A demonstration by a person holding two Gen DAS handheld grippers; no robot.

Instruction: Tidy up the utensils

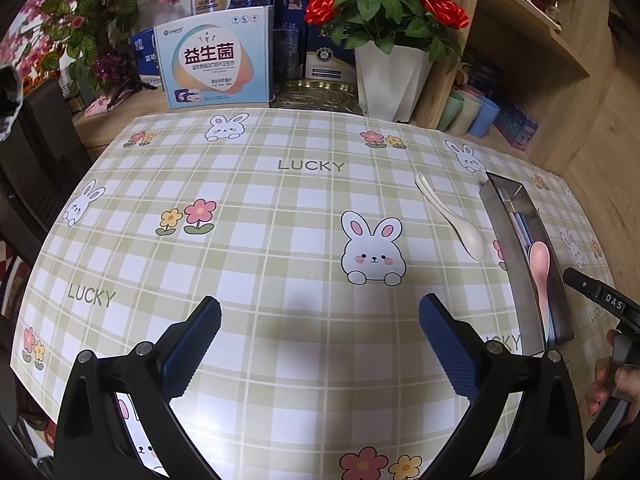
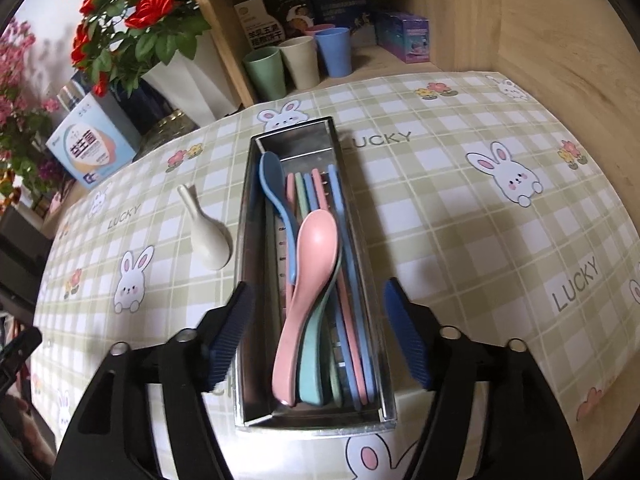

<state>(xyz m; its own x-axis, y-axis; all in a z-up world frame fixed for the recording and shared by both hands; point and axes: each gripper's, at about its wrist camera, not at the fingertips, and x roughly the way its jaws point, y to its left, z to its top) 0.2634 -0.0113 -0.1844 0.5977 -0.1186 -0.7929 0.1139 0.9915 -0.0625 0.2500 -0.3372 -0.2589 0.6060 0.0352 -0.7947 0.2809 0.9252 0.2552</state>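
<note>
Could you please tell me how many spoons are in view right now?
4: pink spoon, blue spoon and green spoon lie in the metal tray; white spoon lies on the tablecloth beside it. Others may be hidden underneath.

A long shiny metal tray [image 2: 362,280] at centre frame of the right wrist view holds a pink spoon [image 2: 312,280], a blue spoon [image 2: 276,192], a green spoon [image 2: 314,364] and coloured chopsticks [image 2: 352,320] lying lengthwise, while a white spoon [image 2: 208,240] lies bowl-down just left of it.

- Bare checked tablecloth [image 1: 280,320] lies ahead of the left gripper [image 1: 320,344].
- At its 2 o'clock, a white ceramic spoon [image 1: 452,218] lies just beside the long steel tray [image 1: 506,236].
- Flower vase [image 1: 390,80] and boxes block 12 o'clock.
</note>
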